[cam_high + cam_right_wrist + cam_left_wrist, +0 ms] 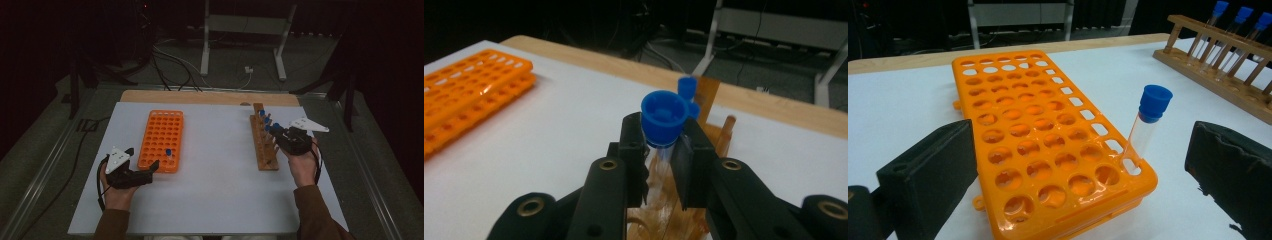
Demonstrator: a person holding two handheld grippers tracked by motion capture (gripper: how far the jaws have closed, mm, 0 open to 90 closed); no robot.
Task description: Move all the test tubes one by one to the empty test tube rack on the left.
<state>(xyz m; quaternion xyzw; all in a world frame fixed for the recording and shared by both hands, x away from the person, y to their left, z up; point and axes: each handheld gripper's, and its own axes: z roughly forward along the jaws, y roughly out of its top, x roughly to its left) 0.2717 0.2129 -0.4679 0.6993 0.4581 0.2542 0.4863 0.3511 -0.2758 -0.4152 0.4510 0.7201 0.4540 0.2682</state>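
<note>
An orange tube rack (pixel 161 140) (pixel 1038 135) (pixel 469 95) lies on the white table, left of centre. One clear tube with a blue cap (pixel 168 152) (pixel 1147 125) stands in its near right corner hole. My left gripper (pixel 142 161) (pixel 1083 175) is open at the rack's near end, its jaws either side of that end. A wooden rack (pixel 263 137) (pixel 1220 70) at the right holds several blue-capped tubes. My right gripper (pixel 278 134) (pixel 663 160) is shut on one blue-capped tube (pixel 664 120) just below its cap, over the wooden rack (pixel 704 150).
The white table sheet (pixel 220 195) has a wooden edge strip (pixel 200 96) at the far side. Beyond it lie cables and a metal stand (pixel 245 30) on a dark floor. Bare table lies between the two racks.
</note>
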